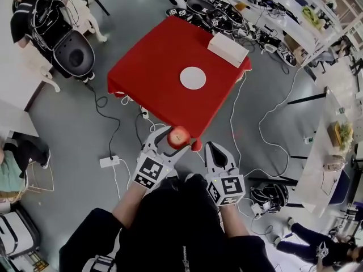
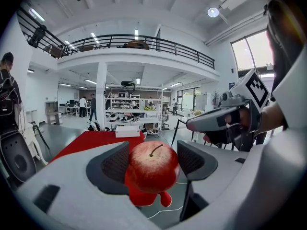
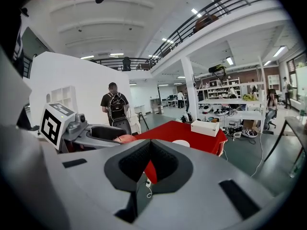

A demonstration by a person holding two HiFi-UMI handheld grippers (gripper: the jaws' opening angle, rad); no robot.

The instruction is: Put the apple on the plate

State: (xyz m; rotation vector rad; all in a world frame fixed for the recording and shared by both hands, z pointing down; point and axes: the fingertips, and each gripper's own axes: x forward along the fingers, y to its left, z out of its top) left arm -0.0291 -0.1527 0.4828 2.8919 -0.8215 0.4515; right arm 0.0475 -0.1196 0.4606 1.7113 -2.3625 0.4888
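Here the apple [image 2: 152, 166] sits clamped inside the left tool [image 2: 152, 163].

The head view is taken from above the person, steeply downward, with the red bench [image 1: 153, 67] seen well ahead. The left gripper view is set low behind its fingers [image 2: 115, 164], close upon the apple [image 2: 152, 166], and faces level across the bench. The right gripper view is aimed likewise. The bench and box [image 1: 227, 49] are shared by all three views, and the plate [image 1: 193, 77] by the head and right gripper views.
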